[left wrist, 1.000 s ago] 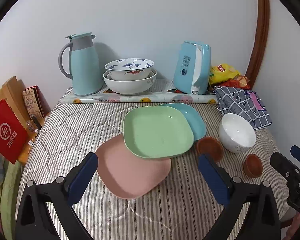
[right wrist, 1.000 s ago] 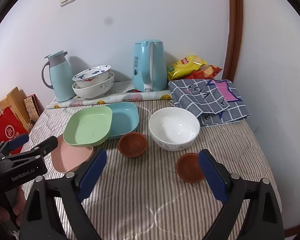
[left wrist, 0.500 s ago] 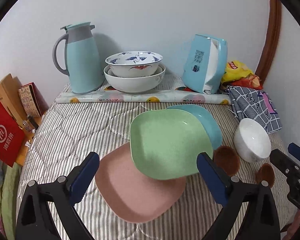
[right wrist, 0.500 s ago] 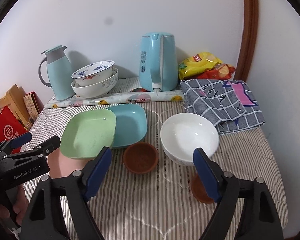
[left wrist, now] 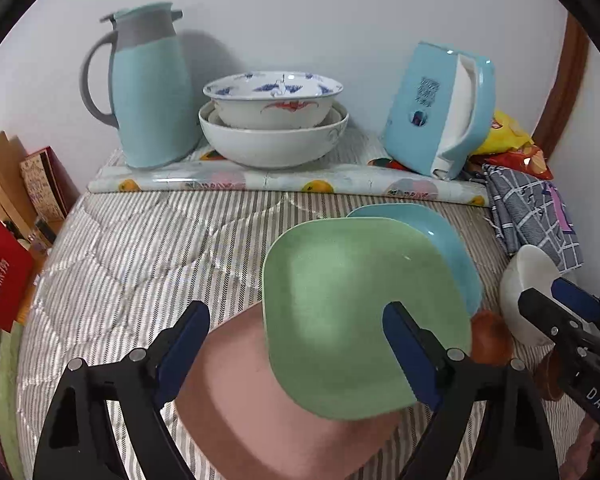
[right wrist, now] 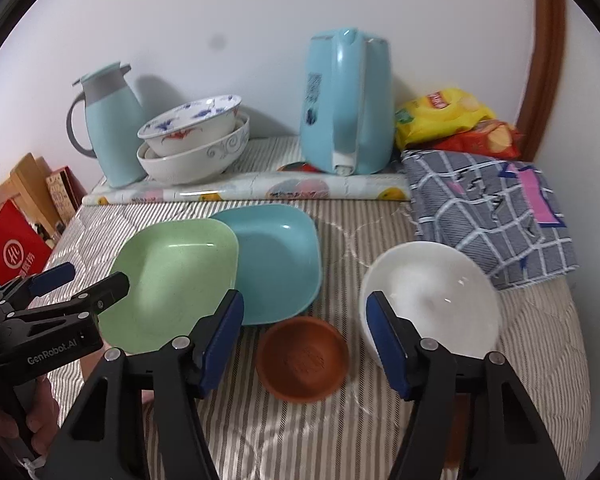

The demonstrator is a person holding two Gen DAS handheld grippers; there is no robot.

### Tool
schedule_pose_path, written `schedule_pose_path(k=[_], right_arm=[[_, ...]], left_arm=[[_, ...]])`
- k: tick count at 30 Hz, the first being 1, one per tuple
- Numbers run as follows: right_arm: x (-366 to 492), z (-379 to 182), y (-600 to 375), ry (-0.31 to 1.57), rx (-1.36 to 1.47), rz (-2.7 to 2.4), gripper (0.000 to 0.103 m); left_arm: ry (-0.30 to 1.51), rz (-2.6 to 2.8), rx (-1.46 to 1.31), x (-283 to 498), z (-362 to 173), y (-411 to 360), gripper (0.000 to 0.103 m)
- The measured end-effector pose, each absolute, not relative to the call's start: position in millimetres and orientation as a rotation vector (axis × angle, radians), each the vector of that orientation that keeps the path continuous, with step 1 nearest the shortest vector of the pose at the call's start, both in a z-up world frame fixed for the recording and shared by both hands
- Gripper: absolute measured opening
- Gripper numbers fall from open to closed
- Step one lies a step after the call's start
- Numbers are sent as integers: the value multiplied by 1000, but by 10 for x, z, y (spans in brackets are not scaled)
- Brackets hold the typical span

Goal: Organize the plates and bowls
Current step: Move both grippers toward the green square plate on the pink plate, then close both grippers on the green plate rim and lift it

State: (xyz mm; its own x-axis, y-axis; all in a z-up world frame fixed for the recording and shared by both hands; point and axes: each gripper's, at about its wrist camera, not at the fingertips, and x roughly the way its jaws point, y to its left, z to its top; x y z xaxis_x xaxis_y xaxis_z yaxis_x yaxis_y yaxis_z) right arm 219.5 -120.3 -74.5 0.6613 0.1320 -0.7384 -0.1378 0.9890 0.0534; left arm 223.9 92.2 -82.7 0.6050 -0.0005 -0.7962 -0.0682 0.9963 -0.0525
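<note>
A green plate point(left wrist: 356, 312) overlaps a pink plate point(left wrist: 260, 412) and a blue plate point(left wrist: 432, 232) on the striped table. My left gripper point(left wrist: 296, 354) is open, low over the pink and green plates; it also shows in the right wrist view point(right wrist: 80, 280). My right gripper point(right wrist: 304, 340) is open above a small brown bowl point(right wrist: 302, 358), with the white bowl point(right wrist: 432, 292) by its right finger. The green plate point(right wrist: 172, 276) and blue plate point(right wrist: 280, 256) lie to its left. Two patterned bowls point(left wrist: 274, 120) are stacked at the back.
A teal thermos jug point(left wrist: 148, 88) and a blue kettle point(left wrist: 440, 108) stand at the back on a rolled fruit-print mat point(left wrist: 284, 180). A checked cloth point(right wrist: 488, 208) and snack bags point(right wrist: 444, 116) lie at the right. A red bag point(left wrist: 0, 276) is off the table's left edge.
Both grippers have moved forward and lower toward the dishes. The second small brown bowl has slipped under the right gripper's right finger. The dishes have not moved.
</note>
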Motion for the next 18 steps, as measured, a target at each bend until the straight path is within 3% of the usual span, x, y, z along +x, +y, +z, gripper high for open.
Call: schedule_pose_path(k=[2, 12, 18], right_arm=[[2281, -800, -1141, 844, -15, 166, 60], [2545, -1013, -835, 898, -17, 243, 56], [2617, -1121, -741, 931, -23, 261, 49]], left_arm=[[937, 42, -91, 2308, -884, 957, 76], [959, 44, -129, 2552, -1036, 1102, 75], [976, 31, -120, 2636, -1115, 1115, 64]])
